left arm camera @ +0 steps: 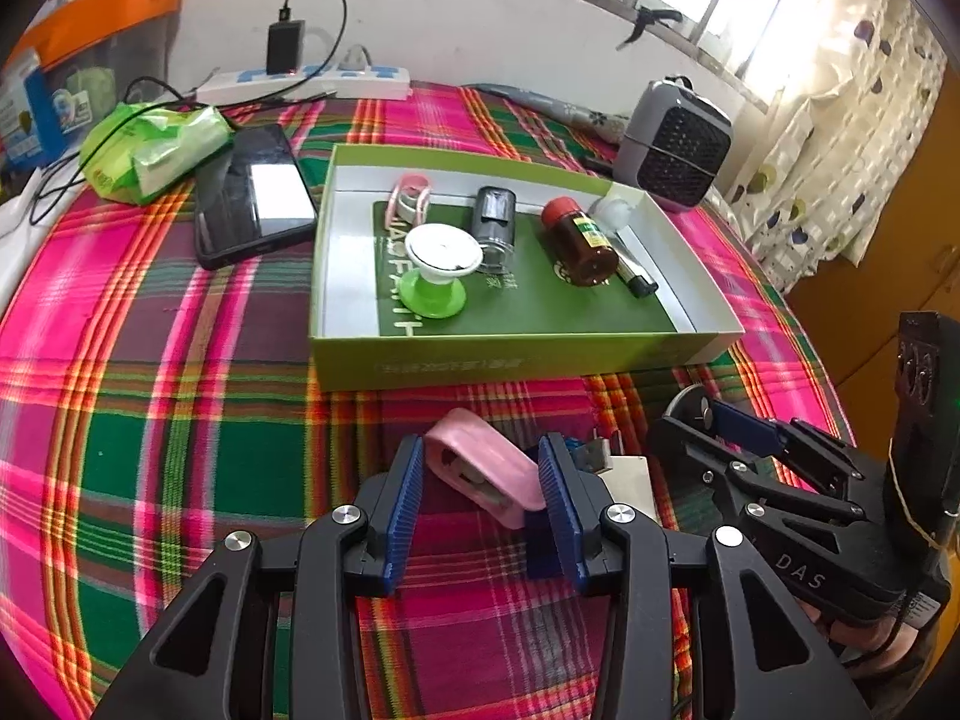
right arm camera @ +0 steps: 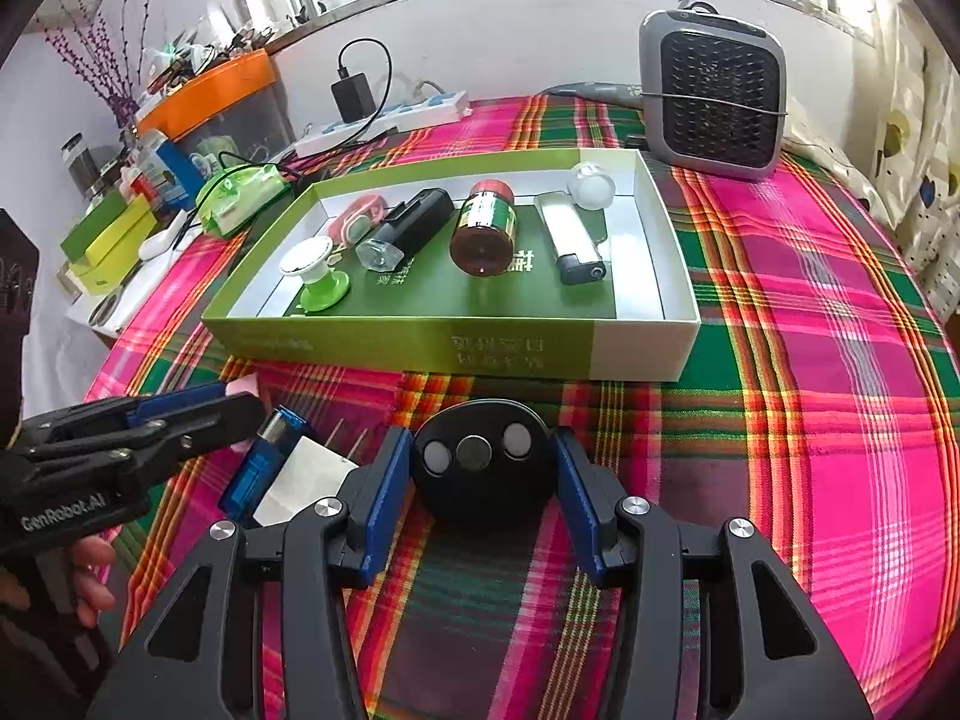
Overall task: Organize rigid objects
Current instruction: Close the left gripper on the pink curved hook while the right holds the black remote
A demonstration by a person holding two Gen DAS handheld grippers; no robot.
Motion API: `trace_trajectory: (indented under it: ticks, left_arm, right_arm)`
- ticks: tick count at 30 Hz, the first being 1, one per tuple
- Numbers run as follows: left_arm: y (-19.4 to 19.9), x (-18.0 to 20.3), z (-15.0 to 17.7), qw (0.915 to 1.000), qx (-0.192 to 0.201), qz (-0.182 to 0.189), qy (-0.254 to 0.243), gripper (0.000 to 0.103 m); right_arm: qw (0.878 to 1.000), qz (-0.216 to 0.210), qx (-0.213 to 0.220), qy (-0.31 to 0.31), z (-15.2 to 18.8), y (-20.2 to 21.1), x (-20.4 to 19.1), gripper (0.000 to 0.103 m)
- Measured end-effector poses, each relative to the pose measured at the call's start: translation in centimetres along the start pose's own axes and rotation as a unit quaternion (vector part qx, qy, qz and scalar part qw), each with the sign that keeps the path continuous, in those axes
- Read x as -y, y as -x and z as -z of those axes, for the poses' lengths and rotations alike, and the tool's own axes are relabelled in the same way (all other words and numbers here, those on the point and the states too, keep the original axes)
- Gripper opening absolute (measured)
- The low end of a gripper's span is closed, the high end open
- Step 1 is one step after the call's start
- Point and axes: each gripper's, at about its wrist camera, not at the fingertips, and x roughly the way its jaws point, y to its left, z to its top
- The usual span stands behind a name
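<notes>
Pink plastic fills the centre of the left wrist view: the pink clip (left arm camera: pixel 483 468) sits between the blue pads of the left gripper (left arm camera: pixel 483 498), long axis running from upper left to lower right, its open slot facing the camera. The jaws are partly closed, both pads against it. In the right wrist view the right gripper (right arm camera: pixel 483 480) has its jaws on either side of the black round device (right arm camera: pixel 483 459), three small buttons face up; the pads seem to touch its edges.

Both grips sit low in frame, just before the near wall of the green box (right arm camera: pixel 336 336). Inside it, the brown bottle (right arm camera: pixel 485 228) and black flashlight (right arm camera: pixel 408 228) lie lengthwise toward the far wall; the green suction cup (right arm camera: pixel 321 282) sits at the left end. Between the grippers lie a blue cell (right arm camera: pixel 255 468) and a white card (right arm camera: pixel 306 480). To the right, the plaid cloth (right arm camera: pixel 810 360) lies open up to the grey heater (right arm camera: pixel 714 96).
</notes>
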Motion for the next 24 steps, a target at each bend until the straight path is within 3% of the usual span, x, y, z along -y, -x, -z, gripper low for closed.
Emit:
trace_trajectory:
  ticks: [6, 10, 24]
  left_arm:
    - [-0.4, 0.1, -0.2, 0.9999, 0.001, -0.015, -0.001, 0.039]
    - [-0.9, 0.1, -0.2, 0.9989, -0.006, -0.045, -0.015, 0.039]
    - [-1.1, 0.2, -0.2, 0.9968, 0.0, -0.072, -0.035, 0.039]
  right_arm:
    - [1.0, -0.008, 0.002, -0.004, 0.0, 0.1, 0.3, 0.049]
    - [1.0, -0.009, 0.002, -0.004, 0.1, 0.1, 0.4, 0.049]
    - [1.0, -0.006, 0.002, -0.002, 0.0, 0.2, 0.4, 0.049]
